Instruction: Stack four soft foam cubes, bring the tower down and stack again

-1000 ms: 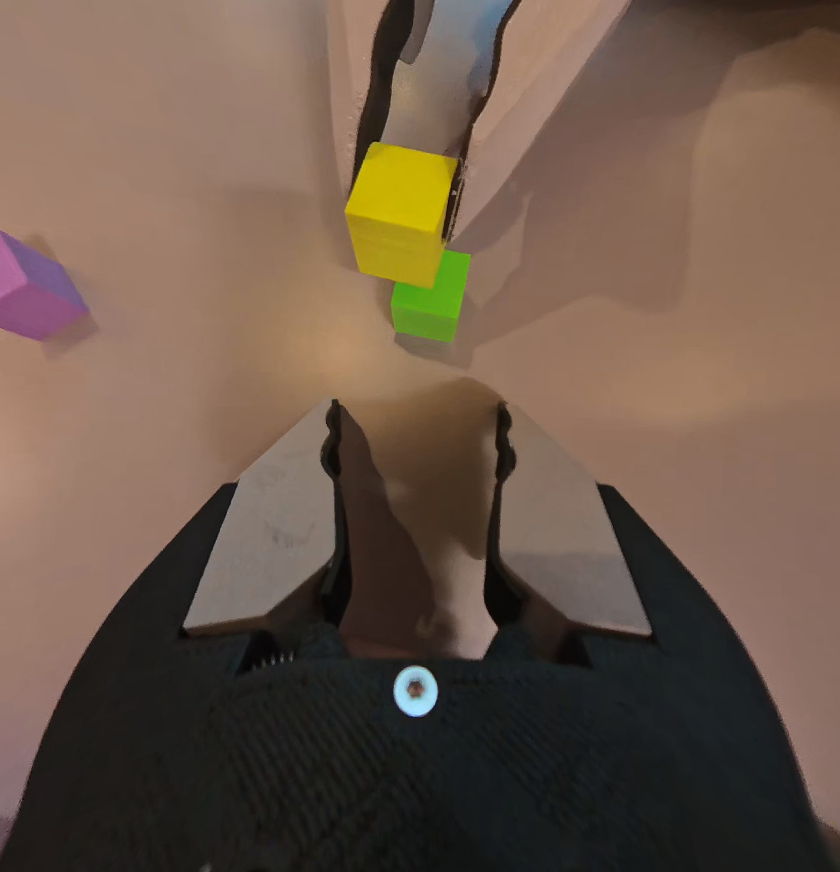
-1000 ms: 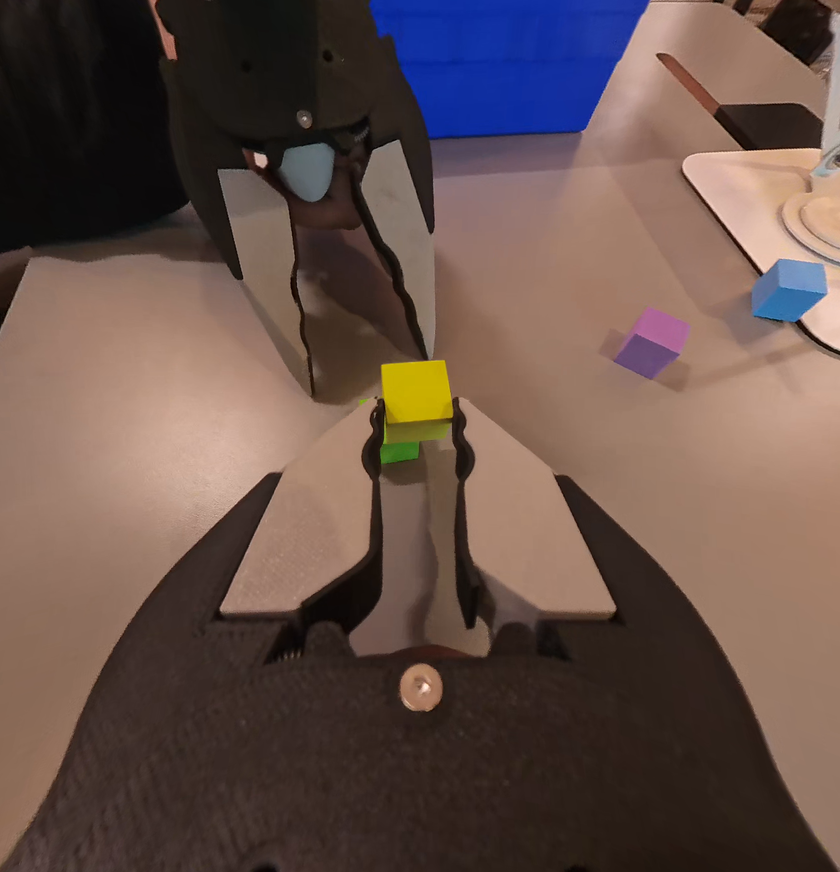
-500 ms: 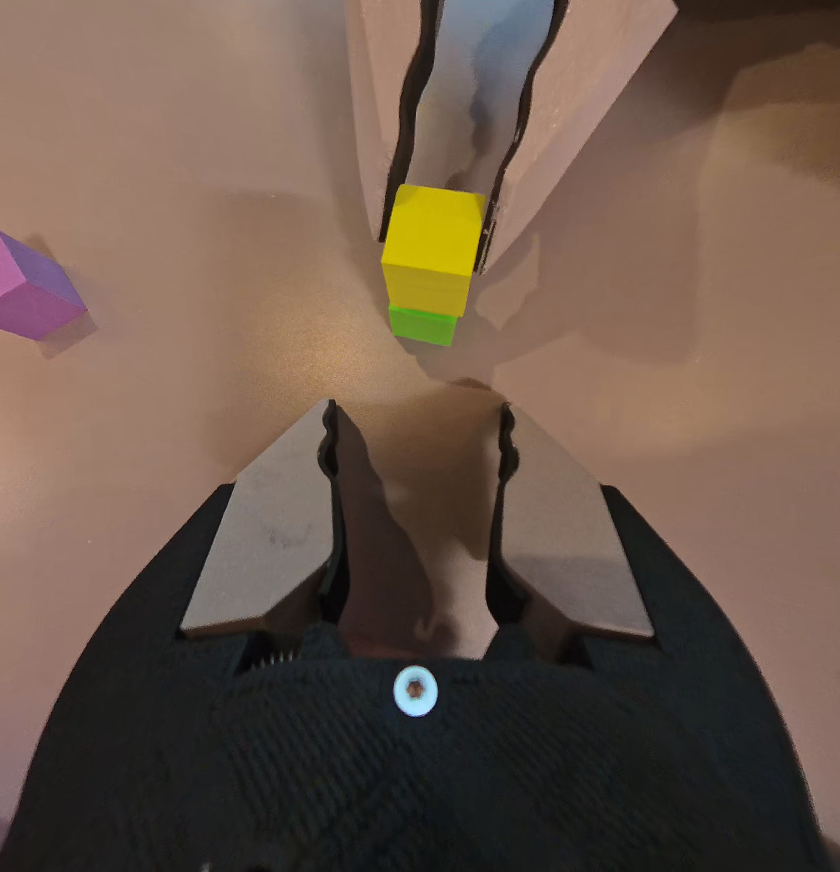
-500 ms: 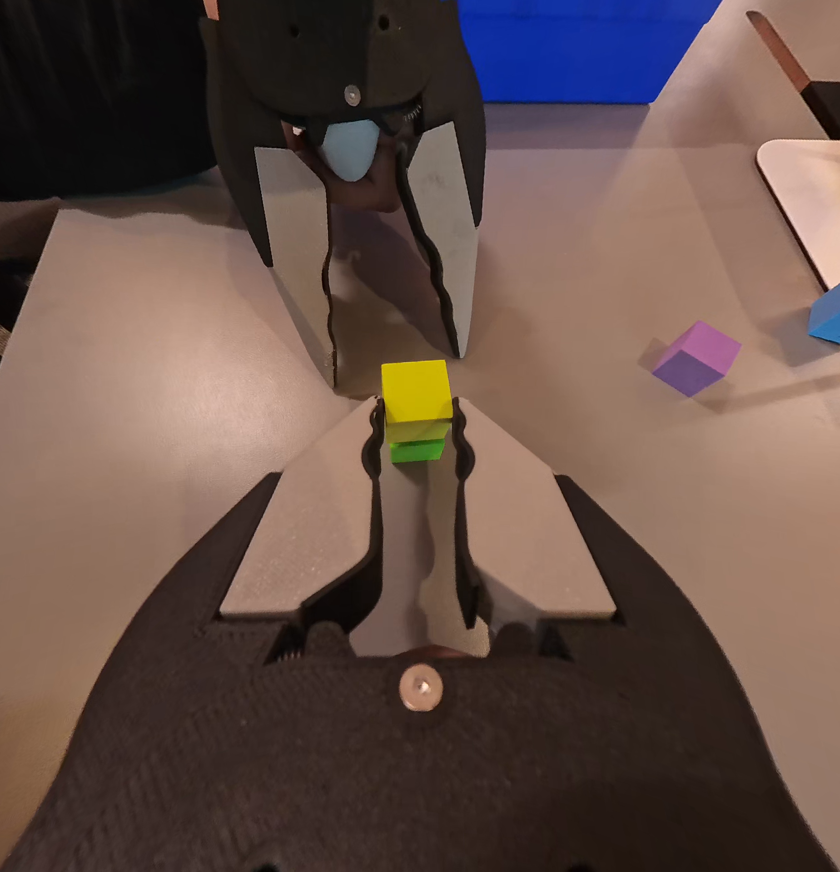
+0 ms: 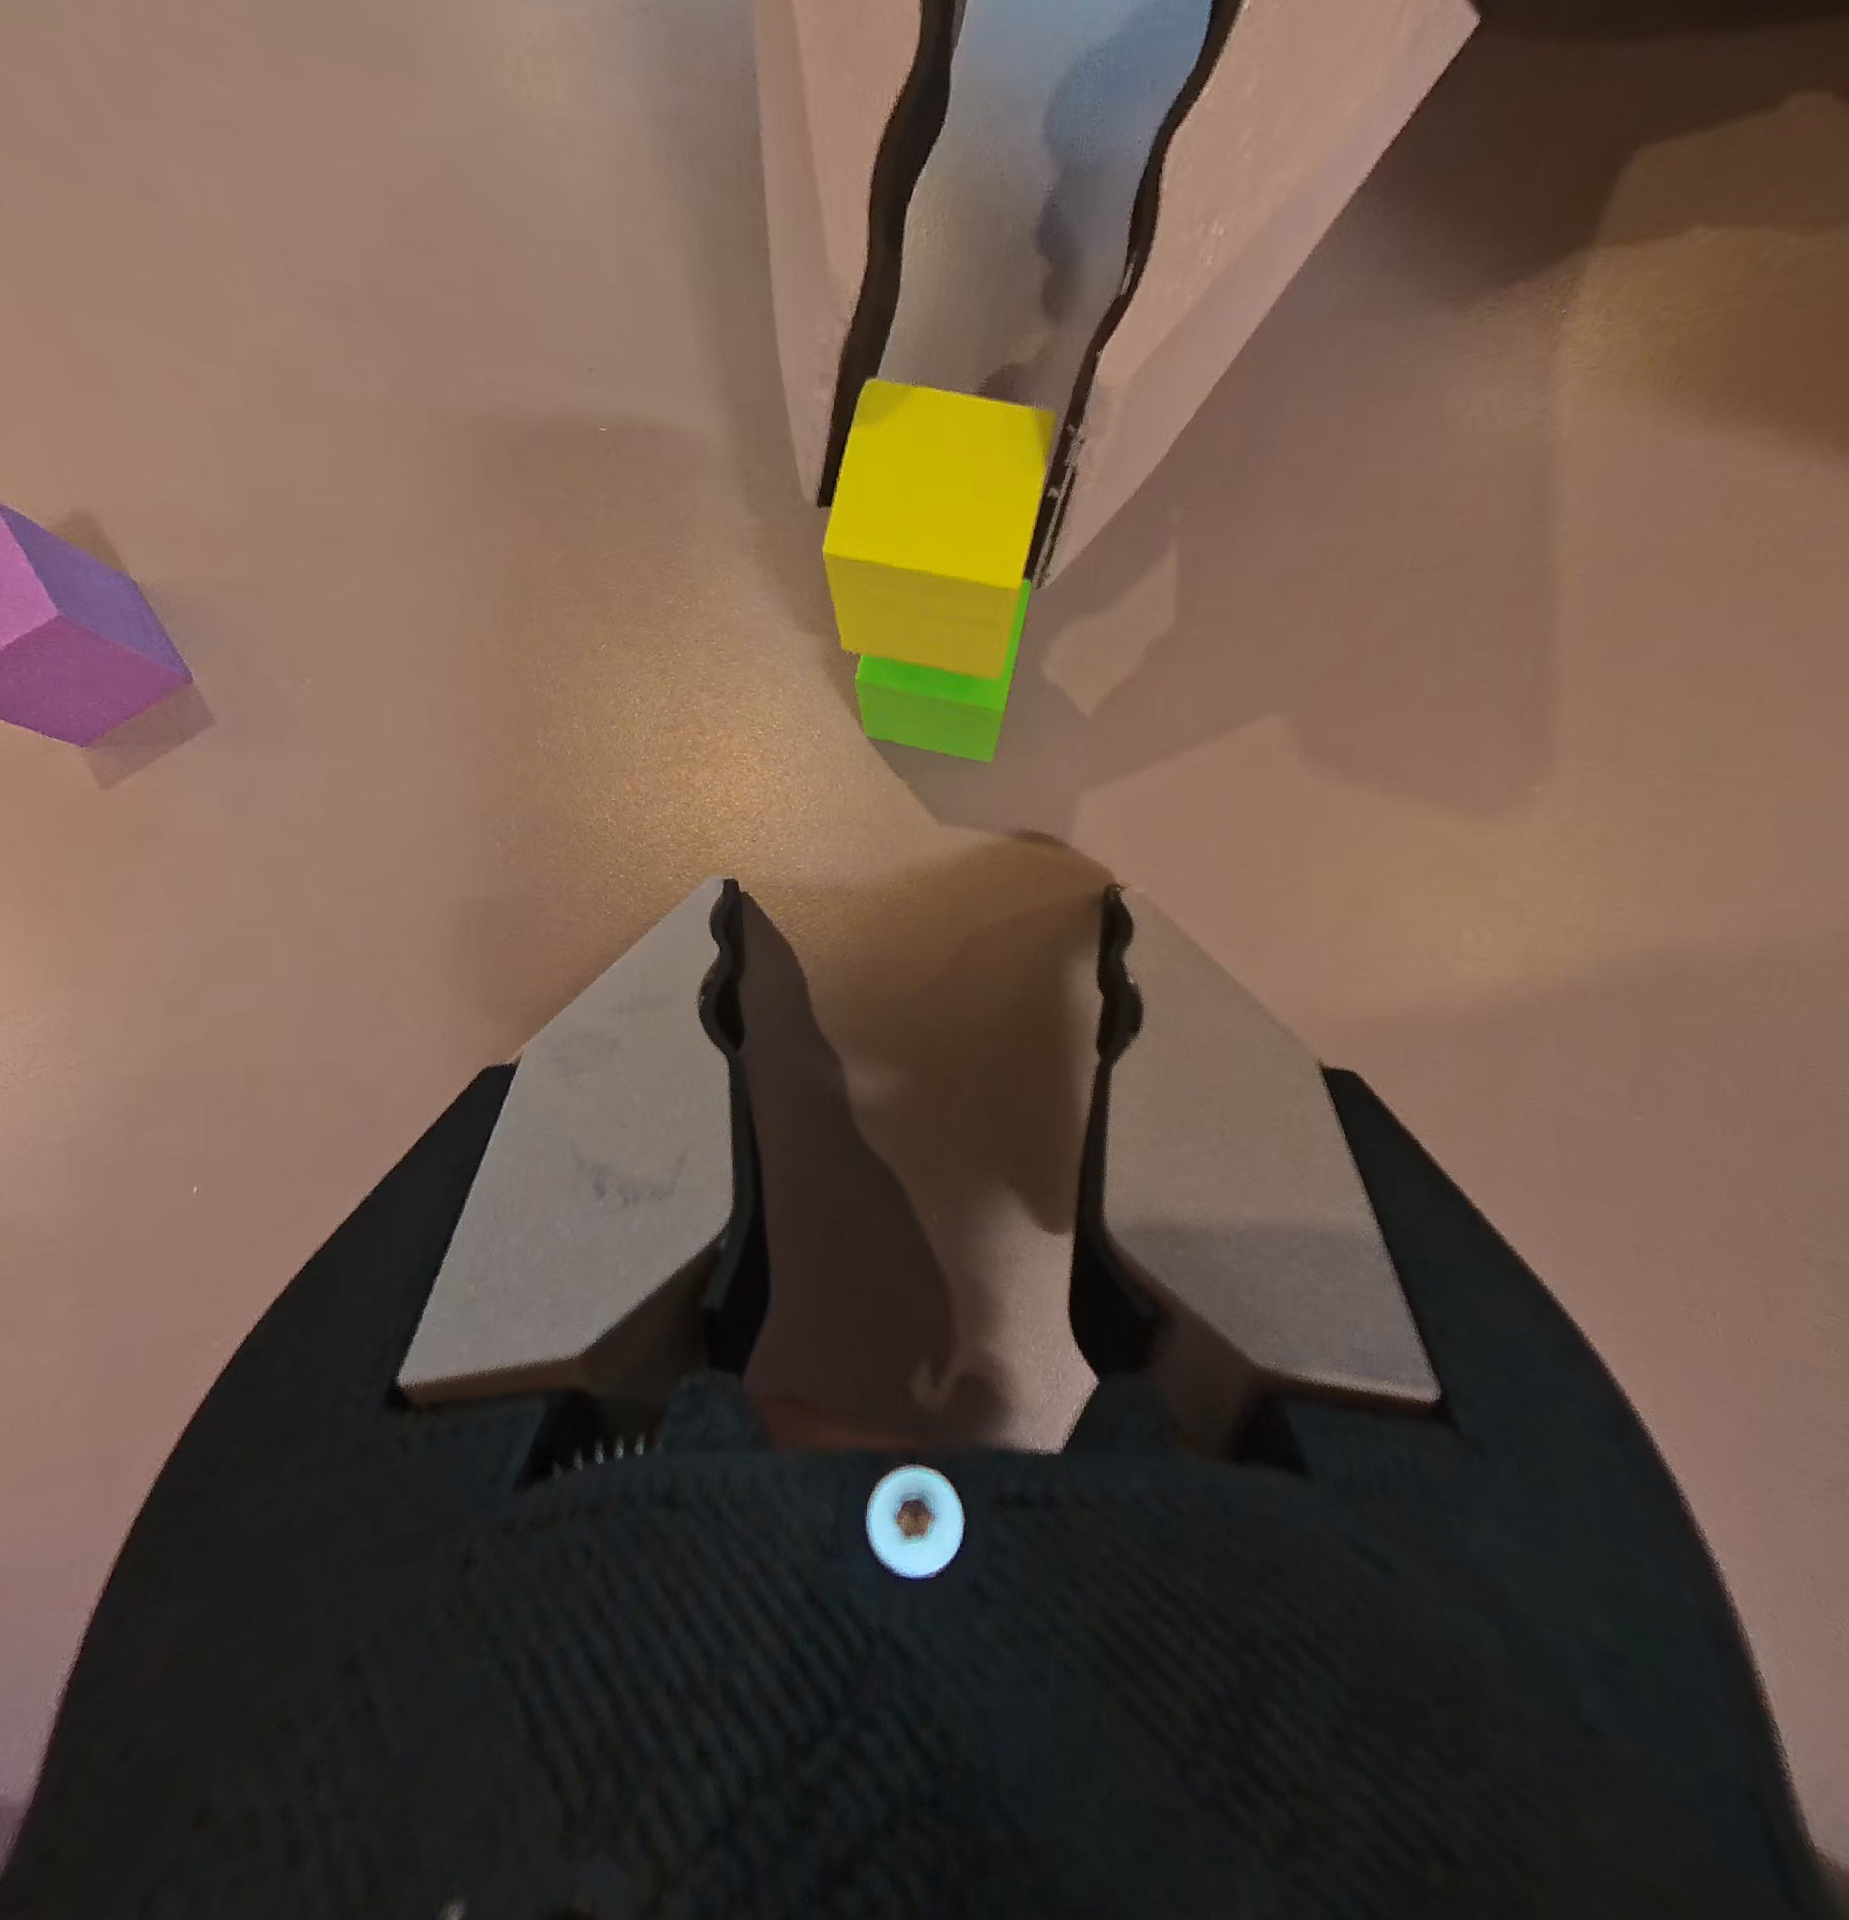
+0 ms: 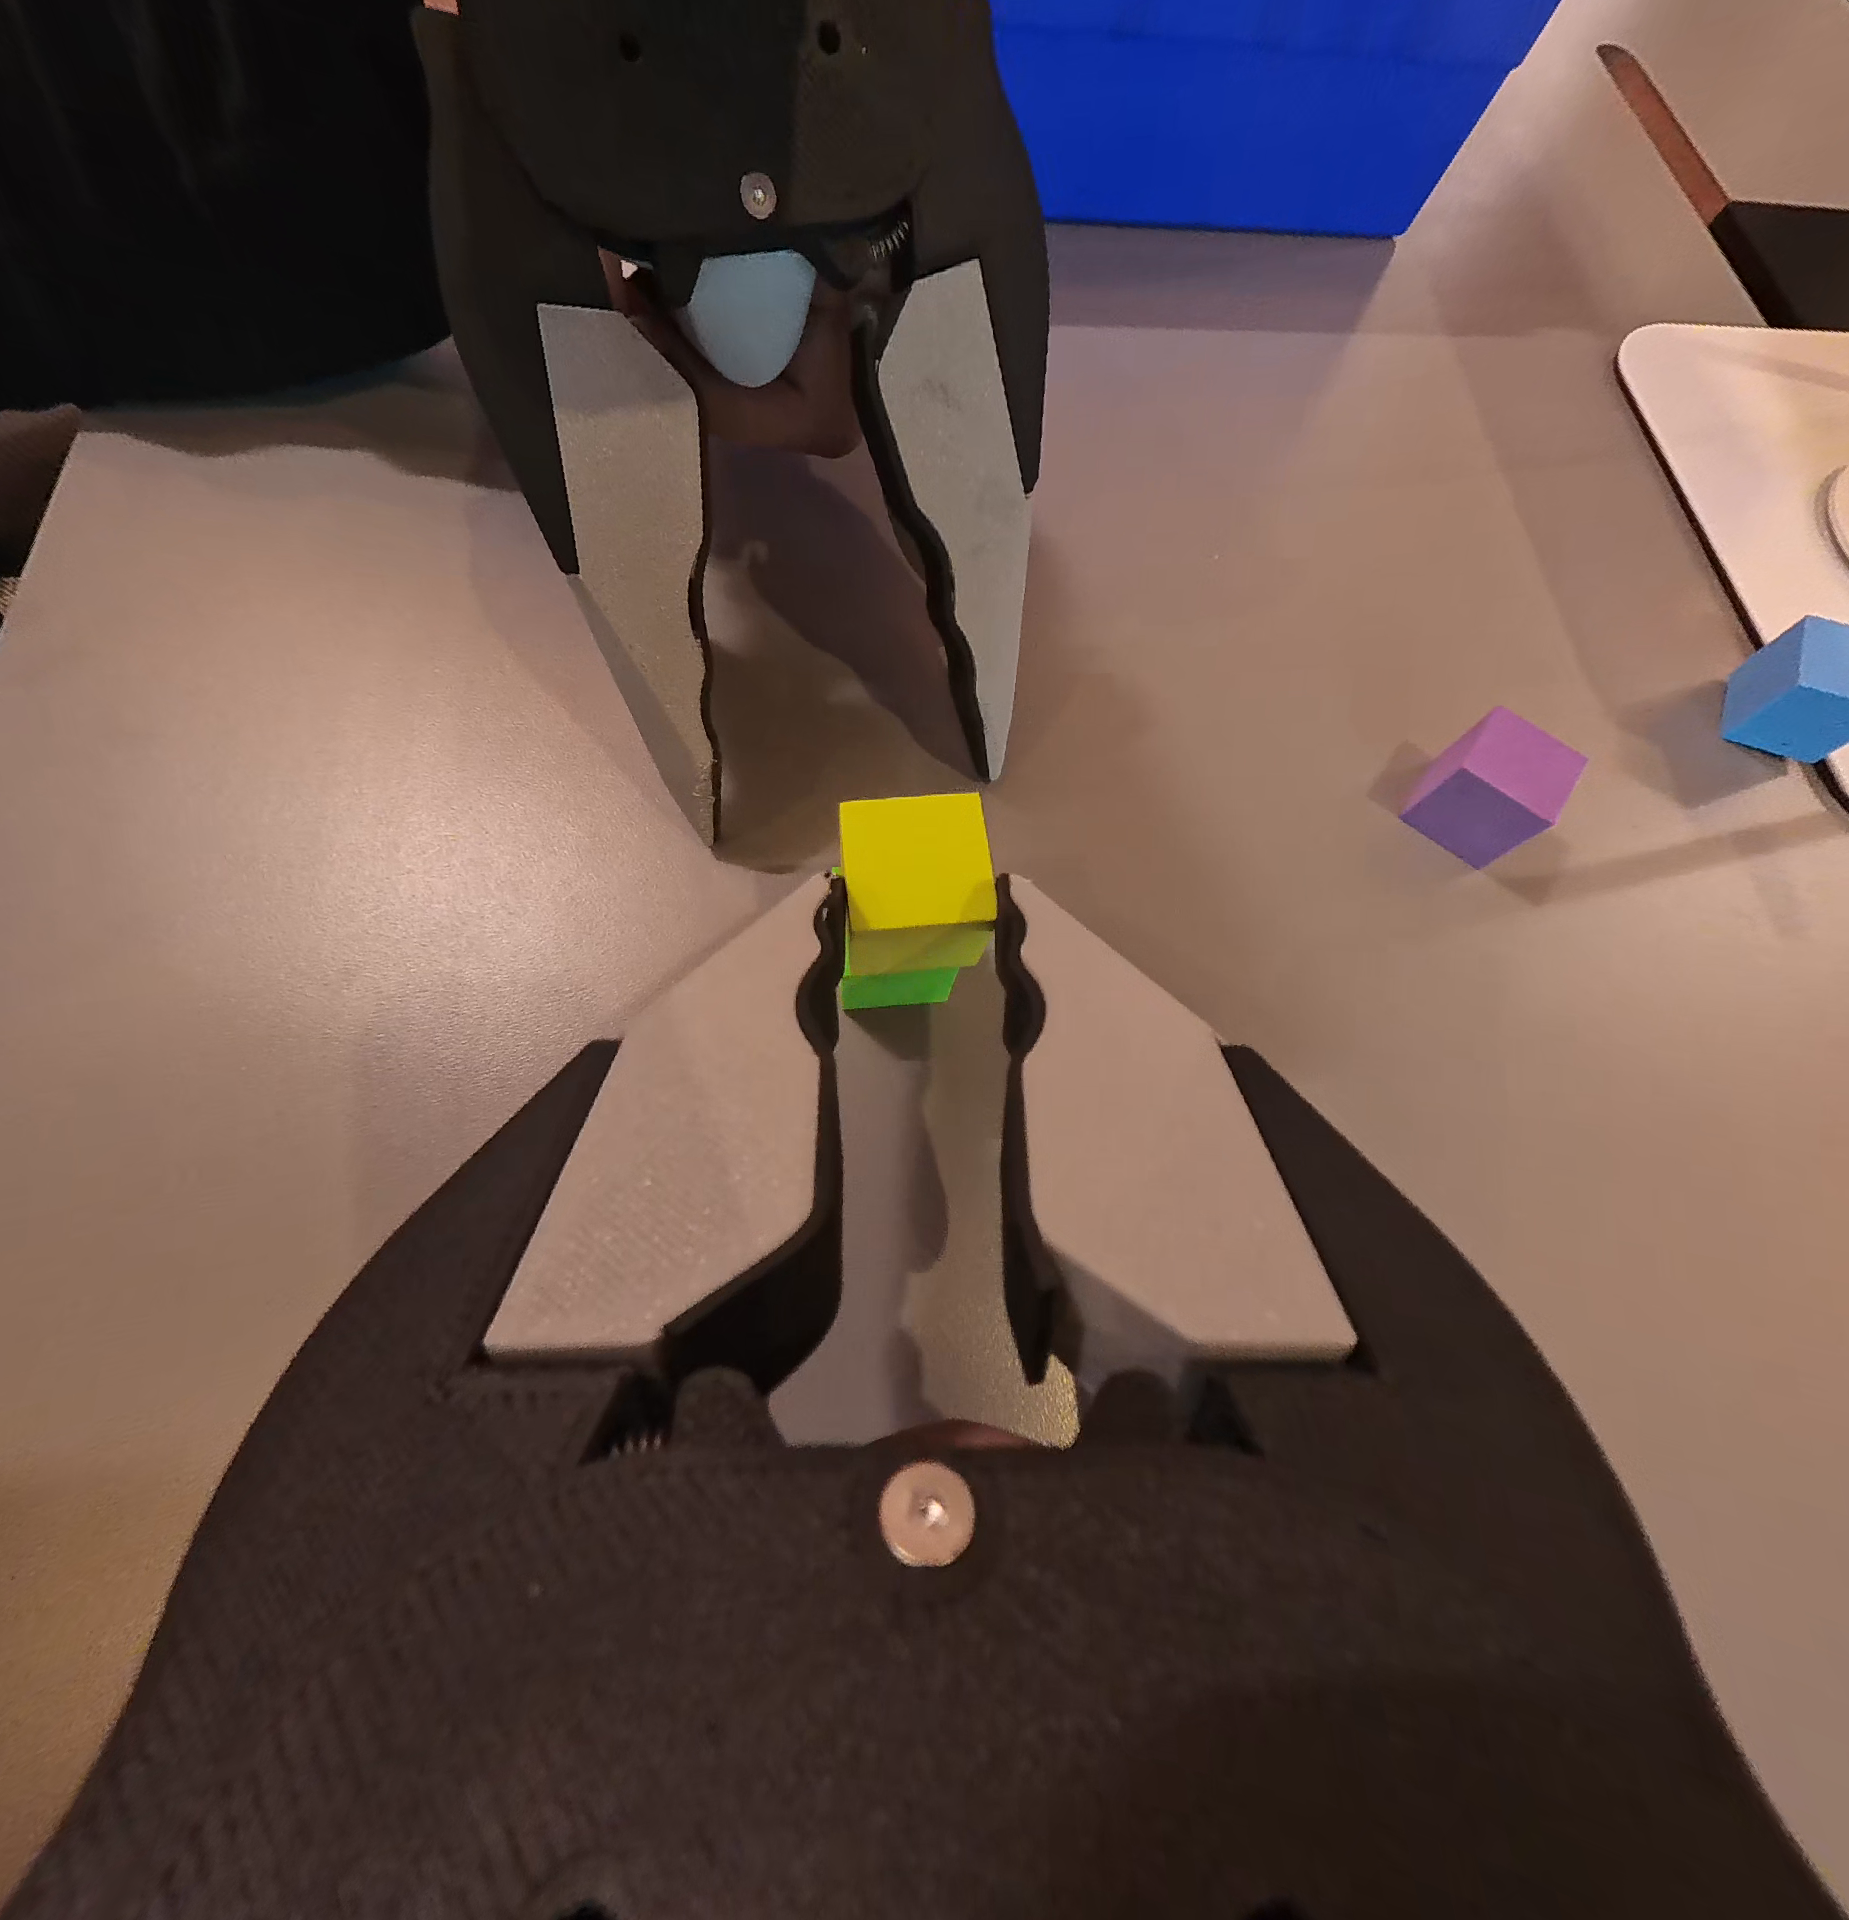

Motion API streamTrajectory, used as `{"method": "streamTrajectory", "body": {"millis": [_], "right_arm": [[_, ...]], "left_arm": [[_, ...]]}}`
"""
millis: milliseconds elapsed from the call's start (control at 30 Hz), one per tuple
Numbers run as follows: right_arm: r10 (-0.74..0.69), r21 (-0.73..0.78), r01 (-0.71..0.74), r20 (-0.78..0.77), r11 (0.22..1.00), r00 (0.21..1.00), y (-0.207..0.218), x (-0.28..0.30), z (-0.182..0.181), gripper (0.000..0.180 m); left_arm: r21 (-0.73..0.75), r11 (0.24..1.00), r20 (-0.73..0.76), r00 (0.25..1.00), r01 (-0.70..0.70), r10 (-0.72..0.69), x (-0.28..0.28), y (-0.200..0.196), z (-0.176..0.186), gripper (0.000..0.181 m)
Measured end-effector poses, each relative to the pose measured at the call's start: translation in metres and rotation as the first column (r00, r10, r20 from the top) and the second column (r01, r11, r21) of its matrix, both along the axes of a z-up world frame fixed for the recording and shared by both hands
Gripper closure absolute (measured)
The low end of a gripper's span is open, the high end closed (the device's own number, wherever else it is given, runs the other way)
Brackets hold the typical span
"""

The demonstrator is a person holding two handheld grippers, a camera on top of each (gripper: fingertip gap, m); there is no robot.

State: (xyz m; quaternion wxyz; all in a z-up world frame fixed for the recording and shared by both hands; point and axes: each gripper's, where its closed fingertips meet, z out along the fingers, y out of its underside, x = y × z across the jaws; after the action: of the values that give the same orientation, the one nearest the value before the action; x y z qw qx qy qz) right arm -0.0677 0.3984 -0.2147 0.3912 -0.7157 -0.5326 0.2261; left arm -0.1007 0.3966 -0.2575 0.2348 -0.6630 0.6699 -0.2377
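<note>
My right gripper (image 6: 917, 883) is shut on a yellow foam cube (image 6: 915, 857) and holds it on top of a green cube (image 6: 894, 982) on the table. In the left wrist view the yellow cube (image 5: 935, 509) sits between the right gripper's fingers (image 5: 1096, 436), over the green cube (image 5: 930, 707). My left gripper (image 5: 920, 894) is open and empty, just short of the stack; it faces me in the right wrist view (image 6: 849, 800). A purple cube (image 6: 1491, 784) lies loose to the right and shows in the left wrist view (image 5: 58, 634). A blue cube (image 6: 1803, 686) lies farther right.
A white board (image 6: 1730, 436) lies at the right edge, with the blue cube leaning on its rim. A blue bin (image 6: 1263, 104) stands at the back. A person's dark clothing fills the back left. The grippers' ends are close to 6 cm from one another.
The right gripper brought the yellow cube from off to one side to squarely over the green cube and lower onto it. The left gripper stayed open and now looks closer in the right wrist view.
</note>
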Motion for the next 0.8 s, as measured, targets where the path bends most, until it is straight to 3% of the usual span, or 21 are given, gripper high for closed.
{"method": "streamTrajectory", "body": {"millis": [800], "right_arm": [[0.004,0.007,-0.004,0.017,1.0,1.0,-0.0012,-0.0031,-0.0045,0.153]], "left_arm": [[0.0,1.0,0.004,1.0,-0.001,0.001,0.0002,-0.0004,-0.0001,0.113]]}}
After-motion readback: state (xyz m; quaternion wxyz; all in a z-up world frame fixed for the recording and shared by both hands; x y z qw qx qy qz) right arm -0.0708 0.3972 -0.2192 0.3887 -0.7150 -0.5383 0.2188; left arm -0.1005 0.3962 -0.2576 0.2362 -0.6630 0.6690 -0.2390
